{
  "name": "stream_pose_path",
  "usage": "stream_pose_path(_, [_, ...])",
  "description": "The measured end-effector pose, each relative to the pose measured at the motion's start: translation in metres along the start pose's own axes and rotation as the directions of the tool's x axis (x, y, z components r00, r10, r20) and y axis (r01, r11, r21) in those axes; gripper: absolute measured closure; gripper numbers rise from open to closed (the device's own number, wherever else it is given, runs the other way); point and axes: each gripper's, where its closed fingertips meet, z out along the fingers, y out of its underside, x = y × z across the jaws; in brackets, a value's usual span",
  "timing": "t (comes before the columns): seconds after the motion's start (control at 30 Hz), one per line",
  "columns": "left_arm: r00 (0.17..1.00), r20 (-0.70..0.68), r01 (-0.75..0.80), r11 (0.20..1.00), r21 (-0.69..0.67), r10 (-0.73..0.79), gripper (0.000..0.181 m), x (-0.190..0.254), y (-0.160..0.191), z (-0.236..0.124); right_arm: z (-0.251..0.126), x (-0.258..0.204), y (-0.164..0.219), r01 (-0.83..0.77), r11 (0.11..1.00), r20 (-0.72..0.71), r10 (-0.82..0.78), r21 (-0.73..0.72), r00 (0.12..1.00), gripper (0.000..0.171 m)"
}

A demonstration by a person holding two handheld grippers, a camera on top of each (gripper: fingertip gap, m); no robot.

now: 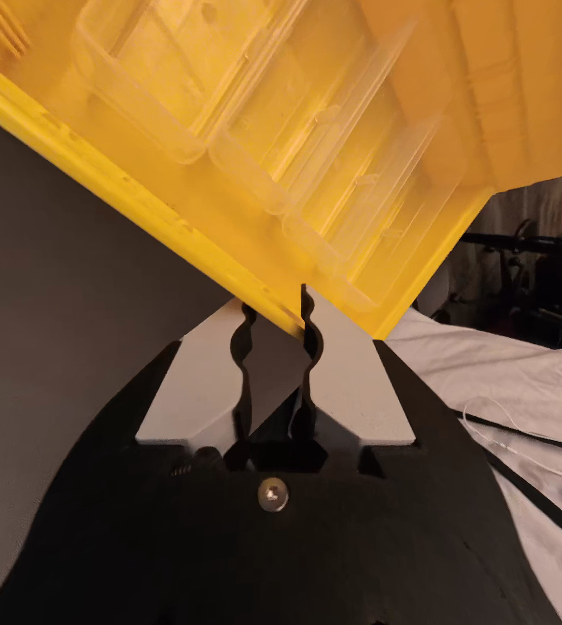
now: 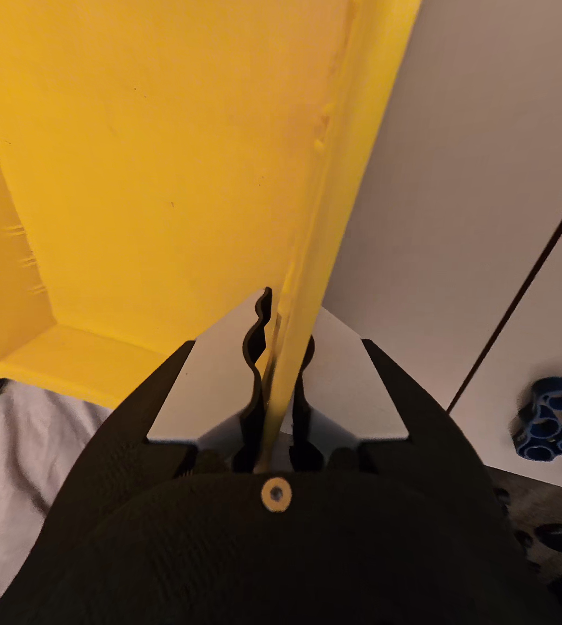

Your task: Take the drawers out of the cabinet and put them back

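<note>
A yellow plastic cabinet (image 1: pixel 120 176) fills the top of the left wrist view, tilted and off the surface. Several clear drawers (image 1: pixel 239 118) sit in its slots, blurred. My left gripper (image 1: pixel 272 297) has its jaws on either side of the cabinet's thick lower rim, near a corner, and grips it. In the right wrist view I see the cabinet's plain yellow outer panel (image 2: pixel 171 169) and a thin side wall running up from my right gripper (image 2: pixel 286 314), which is shut on that wall. The right fingertip is hidden behind the wall.
A crumpled white cloth (image 1: pixel 475 389) lies below, also in the right wrist view (image 2: pixel 19 456). A black strap (image 1: pixel 543 507) crosses it. Dark equipment (image 1: pixel 526 270) stands at the right. A blue block with round holes (image 2: pixel 556 422) lies by white cupboard doors (image 2: pixel 441 203). Tip to tip, the grippers are about 55 cm apart.
</note>
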Motion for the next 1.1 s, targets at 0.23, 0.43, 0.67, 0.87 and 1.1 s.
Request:
stream_pose_path(0.23, [0.972,0.224,-0.024,0.982,-0.185,0.066,0.168,-0.043,0.019,-0.024,0.008,-0.015,-0.002,0.044,0.999,-0.052,-0.045,-0.032,0.998,0.158])
stream_pose_path(0.43, [0.976,0.208,0.091,0.986,-0.141,-0.060,0.176,-0.086,0.035,-0.050,0.011,-0.024,-0.003,0.061,0.997,-0.063,-0.063,-0.039,0.996,0.158])
stream_pose_path(0.67, [0.910,0.372,0.203,0.979,-0.016,-0.183,0.181,-0.172,0.072,-0.101,0.017,-0.046,-0.009,0.067,0.996,-0.044,-0.070,-0.055,0.997,0.155])
stream_pose_path(0.87, [0.868,0.349,0.341,0.935,0.095,-0.352,0.178,-0.229,0.111,-0.139,0.020,-0.053,-0.017,0.066,0.994,-0.056,-0.071,-0.089,0.996,0.157])
stream_pose_path(1.1, [0.819,0.293,0.465,0.870,0.166,-0.494,0.177,-0.286,0.144,-0.175,0.017,-0.048,-0.036,0.010,0.995,-0.039,-0.014,-0.094,0.999,0.153])
